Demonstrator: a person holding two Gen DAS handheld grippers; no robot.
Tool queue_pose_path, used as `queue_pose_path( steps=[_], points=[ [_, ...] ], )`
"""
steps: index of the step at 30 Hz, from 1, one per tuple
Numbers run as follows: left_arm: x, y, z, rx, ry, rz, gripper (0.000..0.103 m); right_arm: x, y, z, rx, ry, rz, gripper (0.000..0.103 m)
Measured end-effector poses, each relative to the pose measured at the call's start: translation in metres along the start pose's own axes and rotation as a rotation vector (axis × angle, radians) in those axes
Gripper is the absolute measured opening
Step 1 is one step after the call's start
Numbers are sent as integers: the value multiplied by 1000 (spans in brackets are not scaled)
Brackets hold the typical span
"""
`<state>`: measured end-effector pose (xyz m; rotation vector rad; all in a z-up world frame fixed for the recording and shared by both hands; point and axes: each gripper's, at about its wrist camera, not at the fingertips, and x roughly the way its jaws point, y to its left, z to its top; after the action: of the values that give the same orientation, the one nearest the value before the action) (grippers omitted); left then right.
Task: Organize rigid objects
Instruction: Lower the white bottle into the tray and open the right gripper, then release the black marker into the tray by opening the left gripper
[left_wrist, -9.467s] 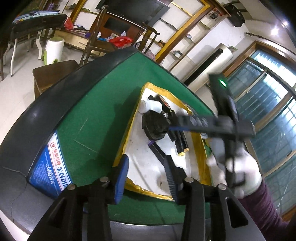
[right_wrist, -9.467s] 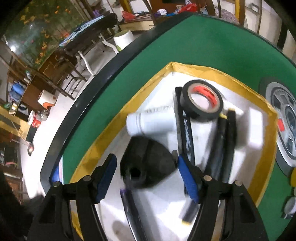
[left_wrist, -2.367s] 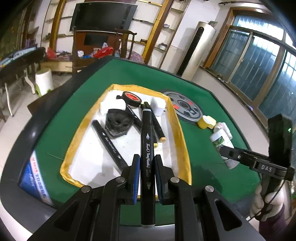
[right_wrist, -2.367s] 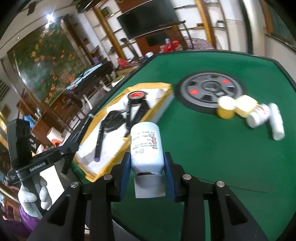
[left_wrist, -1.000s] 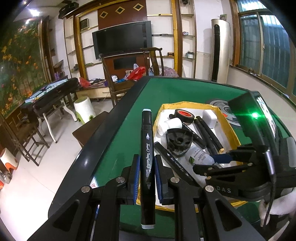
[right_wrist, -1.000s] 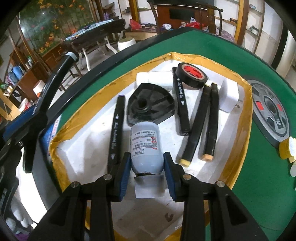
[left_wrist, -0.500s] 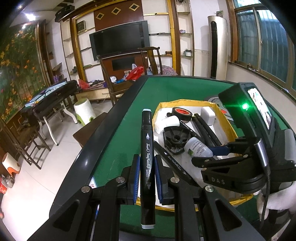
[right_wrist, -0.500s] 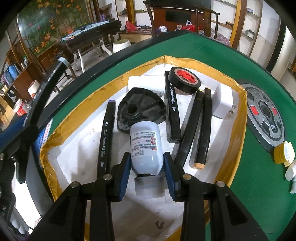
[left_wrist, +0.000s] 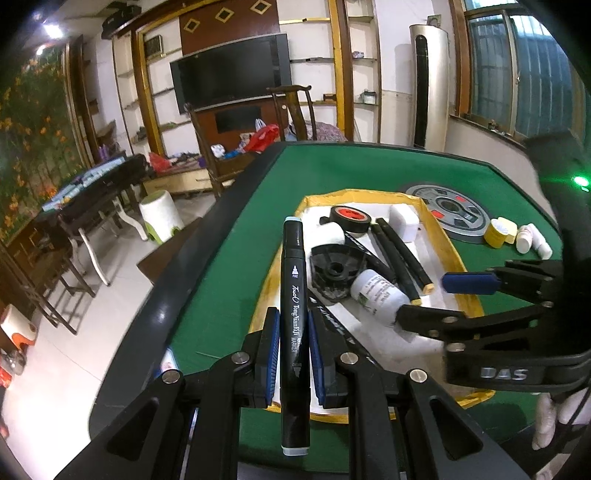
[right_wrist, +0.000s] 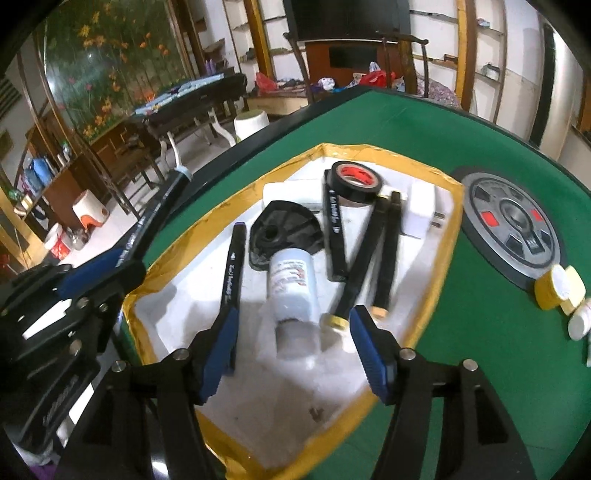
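My left gripper is shut on a black marker, held above the table's near left edge. The right gripper hovers over the near end of the white foam tray with a yellow taped rim. Its jaws are opening. A white labelled bottle lies in the tray between its blue pads, and neither pad touches it. In the left wrist view the right gripper sits just behind that bottle.
The tray also holds a black tape roll, a black triangular part, several black markers and a white plug block. Right of the tray on the green felt are a grey weight plate, yellow jars and small white bottles.
The right gripper has let go of the white bottle, spread its jaws and pulled back a little; the bottle now lies in the tray. The left gripper and its marker have stayed put.
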<state>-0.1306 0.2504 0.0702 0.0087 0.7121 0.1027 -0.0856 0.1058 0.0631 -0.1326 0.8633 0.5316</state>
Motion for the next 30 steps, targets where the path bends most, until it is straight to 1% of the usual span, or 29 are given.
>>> queue_pose_path(
  steps=[2,5,7,9,13,15,16,17,18,19,23,26,28,29,30],
  points=[
    [5,1,0,-12,22,-35,15,-7,-8,-5,23,-17,2,65],
    [13,-3,0,-17,52,-75,15,-23,-22,-11,62,-64,46,65],
    [21,-4,1,-32,81,-105,15,-35,-29,-13,81,-95,21,65],
    [28,-9,0,-50,104,-119,15,-48,-39,-17,113,-129,34,65],
    [37,-6,0,-99,132,-136,15,-65,-62,-26,181,-165,34,71],
    [38,-6,1,-115,142,-139,16,-68,-74,-31,215,-170,31,71],
    [38,-6,2,-120,146,-132,21,-68,-79,-34,230,-171,33,71],
    [39,-6,2,-121,147,-128,31,-69,-87,-37,256,-171,38,71],
    [39,-6,3,-125,149,-123,37,-69,-93,-40,276,-173,41,71],
    [39,-6,3,-130,149,-123,45,-70,-98,-43,292,-174,44,71],
    [35,-4,5,-159,153,-125,61,-75,-118,-55,340,-183,39,71],
    [26,3,10,-217,131,-153,62,-82,-135,-71,364,-192,18,71],
    [15,7,13,-259,87,-190,63,-92,-151,-84,395,-204,-5,71],
    [7,7,16,-273,56,-211,67,-97,-162,-92,418,-210,-21,71],
    [3,6,18,-276,37,-222,68,-102,-173,-97,441,-216,-37,71]
  ],
)
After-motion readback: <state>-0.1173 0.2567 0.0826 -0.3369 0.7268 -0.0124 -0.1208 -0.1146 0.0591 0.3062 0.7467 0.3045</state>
